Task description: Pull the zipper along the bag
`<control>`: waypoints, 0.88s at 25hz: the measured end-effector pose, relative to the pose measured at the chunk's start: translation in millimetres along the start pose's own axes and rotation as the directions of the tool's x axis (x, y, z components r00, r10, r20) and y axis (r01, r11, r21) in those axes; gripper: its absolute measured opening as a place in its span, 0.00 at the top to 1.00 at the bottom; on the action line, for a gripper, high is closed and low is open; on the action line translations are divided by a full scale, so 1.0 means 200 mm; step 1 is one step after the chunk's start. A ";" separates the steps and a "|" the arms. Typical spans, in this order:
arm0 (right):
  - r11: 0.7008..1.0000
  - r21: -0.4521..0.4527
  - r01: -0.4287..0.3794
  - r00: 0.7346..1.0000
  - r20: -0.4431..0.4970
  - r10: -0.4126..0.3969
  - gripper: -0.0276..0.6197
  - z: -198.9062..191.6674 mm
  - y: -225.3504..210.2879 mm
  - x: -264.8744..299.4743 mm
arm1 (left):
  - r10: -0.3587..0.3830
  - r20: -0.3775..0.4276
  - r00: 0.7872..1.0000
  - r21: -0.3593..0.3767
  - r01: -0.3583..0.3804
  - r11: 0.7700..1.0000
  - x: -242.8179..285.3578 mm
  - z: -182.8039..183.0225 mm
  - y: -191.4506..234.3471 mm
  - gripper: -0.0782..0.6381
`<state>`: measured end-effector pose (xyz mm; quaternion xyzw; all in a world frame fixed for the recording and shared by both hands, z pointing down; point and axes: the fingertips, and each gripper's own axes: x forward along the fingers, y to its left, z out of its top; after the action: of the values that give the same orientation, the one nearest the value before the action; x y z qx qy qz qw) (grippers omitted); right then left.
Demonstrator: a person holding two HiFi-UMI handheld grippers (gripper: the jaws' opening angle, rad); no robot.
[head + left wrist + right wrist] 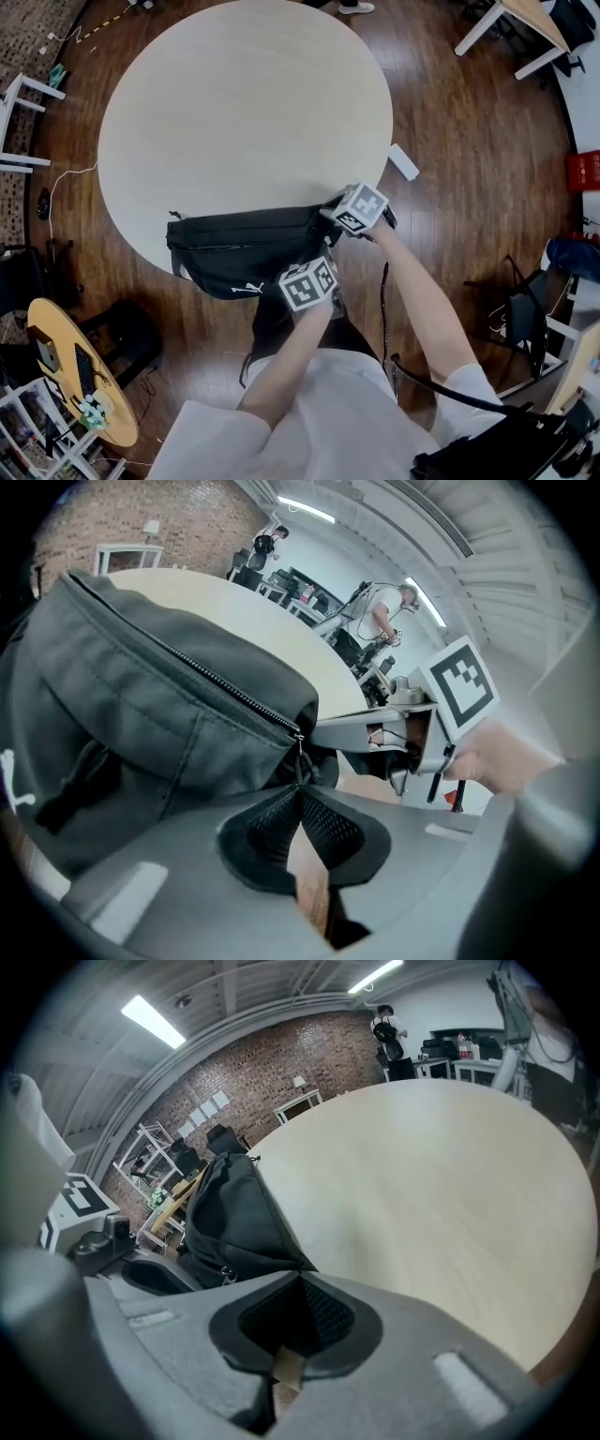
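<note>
Black bag (246,258); beige table (244,112); dark wood floor (469,141).

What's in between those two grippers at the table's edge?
The end of the black fabric waist bag, seen in the head view: the left gripper pinches its zipper pull, the right gripper its tip.

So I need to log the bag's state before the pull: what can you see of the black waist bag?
The black waist bag looks like soft fabric, with a small white logo. It lies sideways on the near edge of the round table. Its zipper looks closed. The left gripper is shut on the zipper pull; the right gripper pinches the bag's end.
</note>
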<state>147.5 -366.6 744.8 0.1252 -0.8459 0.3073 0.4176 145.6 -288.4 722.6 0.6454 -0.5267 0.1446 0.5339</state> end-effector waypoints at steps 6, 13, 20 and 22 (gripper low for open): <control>0.999 0.013 0.047 0.999 0.000 -0.047 0.97 -0.01 -0.01 0.01 | -0.077 -0.007 0.997 0.065 0.077 0.995 -0.15 0.04 0.00 0.86; 0.993 0.050 0.111 0.994 -0.013 -0.110 0.97 -0.02 -0.02 0.01 | -0.141 -0.031 0.990 0.112 0.143 0.983 -0.29 0.15 0.04 0.86; 0.980 0.084 0.182 0.983 -0.038 -0.179 0.97 -0.02 -0.02 0.00 | -0.210 -0.100 0.973 0.151 0.223 0.963 -0.41 0.15 0.04 0.86; 0.975 0.099 0.201 0.979 -0.045 -0.197 0.97 -0.02 -0.03 -0.01 | -0.229 -0.115 0.966 0.156 0.246 0.957 -0.45 0.15 0.06 0.86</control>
<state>153.5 -368.0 748.1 0.2254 -0.8046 0.3093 0.4540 88.5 -264.2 649.6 0.7392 -0.4049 0.1543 0.5156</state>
